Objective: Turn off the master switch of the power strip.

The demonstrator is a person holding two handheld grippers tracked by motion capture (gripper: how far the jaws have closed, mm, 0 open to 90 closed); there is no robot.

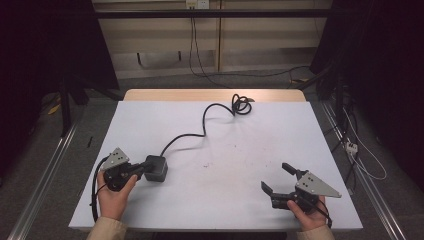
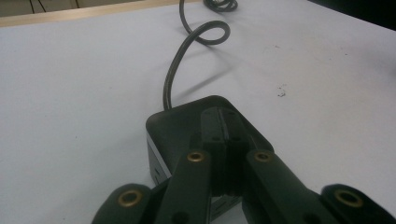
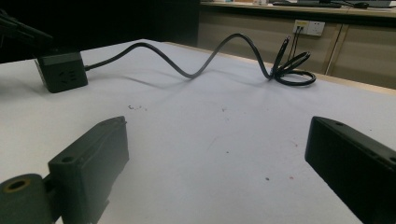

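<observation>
High view: overhead, facing forward over the counter (image 1: 215,150). Gripper views: low, close. Shared: black cube (image 1: 156,167), upper left in right gripper view.

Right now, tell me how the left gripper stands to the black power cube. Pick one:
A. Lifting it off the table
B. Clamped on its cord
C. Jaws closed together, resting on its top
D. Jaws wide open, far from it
C: in the left gripper view the left gripper has its jaws pressed together, lying on top of the power cube, which sits on the table.

No legible text, label, brand or number anywhere — socket block (image 3: 62,71) face unmarked, too blurred.
</observation>
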